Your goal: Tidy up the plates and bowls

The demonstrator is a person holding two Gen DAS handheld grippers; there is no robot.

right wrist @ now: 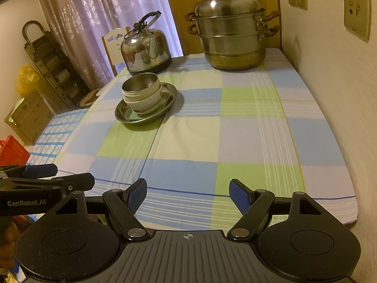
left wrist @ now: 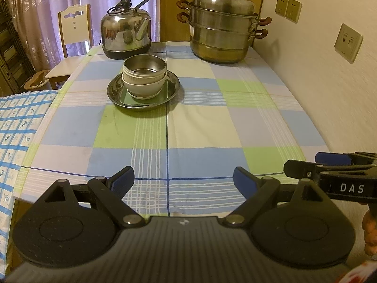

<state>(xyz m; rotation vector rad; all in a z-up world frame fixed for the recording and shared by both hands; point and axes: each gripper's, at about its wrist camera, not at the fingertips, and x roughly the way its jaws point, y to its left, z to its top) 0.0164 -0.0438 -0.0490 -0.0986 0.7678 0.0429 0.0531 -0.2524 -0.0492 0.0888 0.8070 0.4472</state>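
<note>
A stack of dishes stands on the far half of the checked tablecloth. A round steel plate (left wrist: pixel 113 92) (right wrist: pixel 122 115) lies at the bottom, with a green square plate (left wrist: pixel 124 99) (right wrist: pixel 132 116) on it. White bowls (left wrist: pixel 143 87) (right wrist: pixel 146 101) sit on that, and a steel bowl (left wrist: pixel 145 67) (right wrist: pixel 139 85) is nested on top. My left gripper (left wrist: pixel 183 179) hovers open over the near table edge, well short of the stack, with nothing between its fingers. My right gripper (right wrist: pixel 188 194) is open too, beside the left, also empty and far from the dishes.
A steel kettle (left wrist: pixel 126 33) (right wrist: pixel 146 49) and a tall steel steamer pot (left wrist: pixel 221 28) (right wrist: pixel 232 33) stand at the table's far end. A wall with sockets (left wrist: pixel 348 42) runs along the right. A white chair (left wrist: pixel 70 37) and a blue-checked cloth (left wrist: pixel 21 127) are on the left.
</note>
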